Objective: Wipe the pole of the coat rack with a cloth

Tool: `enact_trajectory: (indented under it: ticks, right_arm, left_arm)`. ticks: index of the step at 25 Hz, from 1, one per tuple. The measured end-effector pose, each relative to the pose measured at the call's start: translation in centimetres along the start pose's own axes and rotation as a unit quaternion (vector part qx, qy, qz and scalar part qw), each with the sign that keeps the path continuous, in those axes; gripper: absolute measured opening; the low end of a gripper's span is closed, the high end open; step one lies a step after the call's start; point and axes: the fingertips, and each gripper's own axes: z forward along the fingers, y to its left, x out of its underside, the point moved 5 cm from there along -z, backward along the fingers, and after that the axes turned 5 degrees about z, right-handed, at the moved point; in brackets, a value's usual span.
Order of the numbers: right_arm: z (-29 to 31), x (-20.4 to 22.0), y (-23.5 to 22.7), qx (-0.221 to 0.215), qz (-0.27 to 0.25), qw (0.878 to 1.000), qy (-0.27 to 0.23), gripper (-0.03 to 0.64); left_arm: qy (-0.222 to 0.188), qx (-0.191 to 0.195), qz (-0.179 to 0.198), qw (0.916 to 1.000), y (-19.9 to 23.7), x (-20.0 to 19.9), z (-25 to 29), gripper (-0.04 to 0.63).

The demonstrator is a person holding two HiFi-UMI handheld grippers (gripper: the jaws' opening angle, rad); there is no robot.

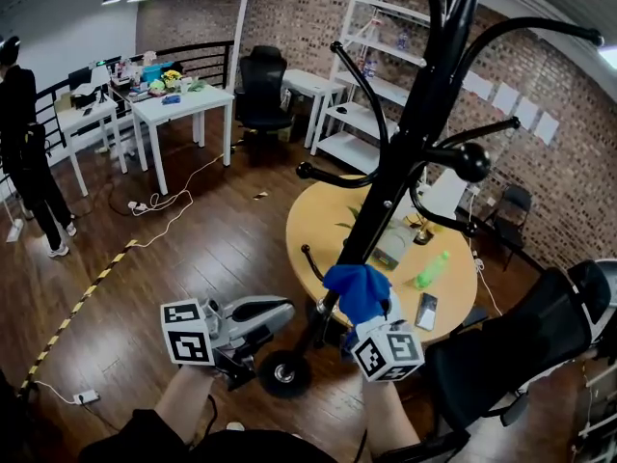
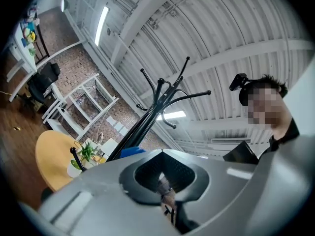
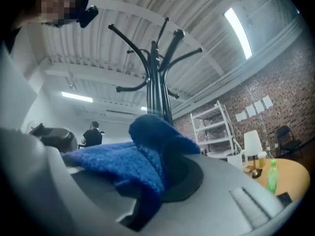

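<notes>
Low on the coat rack's pole (image 1: 410, 138), just above its base (image 1: 284, 374), my right gripper (image 1: 364, 305) has its jaws pinching the blue cloth (image 1: 357, 287) against the black metal. I'd judge most of the pole is still unwiped. The left gripper (image 1: 275, 316) hangs beside the base, and I can't tell how its jaws are set.

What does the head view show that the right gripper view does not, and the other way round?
Only the head view shows the left gripper, the white desk and the wooden floor. Only the right gripper view shows the ribbed ceiling and the light strip on it. Both show the blue cloth at the black coat rack pole, the green bottle, the yellow round table and the white shelf.
</notes>
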Motion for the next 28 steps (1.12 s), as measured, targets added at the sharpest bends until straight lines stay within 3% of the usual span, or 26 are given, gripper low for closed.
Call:
enact_trajectory:
  ticks: [3, 7, 14, 17, 23, 28]
  right_arm:
    - [-0.7, 4.9, -0.3, -0.002, 0.013, 0.997, 0.077, 0.025]
    - [-1.2, 10.7, 1.3, -0.039, 0.007, 0.980, 0.194, 0.025]
    - [-3.7, 10.2, 2.8, -0.083, 0.077, 0.953, 0.282, 0.025]
    - [-3.4, 10.4, 2.5, -0.080, 0.079, 0.954, 0.276, 0.025]
    - [-1.1, 11.2, 0.7, -0.046, 0.057, 0.976, 0.204, 0.025]
    - [-0.2, 6.8, 0.7, -0.043, 0.051, 0.990, 0.122, 0.025]
  left_arm:
    - [0.000, 0.000, -0.003, 1.0000, 0.0, 0.2, 0.1, 0.003]
    - [0.001, 0.003, -0.003, 1.0000, -0.1, 0.1, 0.5, 0.003]
    - [-0.003, -0.002, -0.007, 1.0000, 0.2, 0.2, 0.2, 0.003]
    - [-0.003, -0.003, -0.006, 1.0000, 0.4, 0.1, 0.2, 0.003]
    - [-0.007, -0.008, -0.005, 0.9999, 0.3, 0.3, -0.3, 0.003]
    - [-0.009, -0.010, 0.000, 0.9999, 0.2, 0.0, -0.6, 0.003]
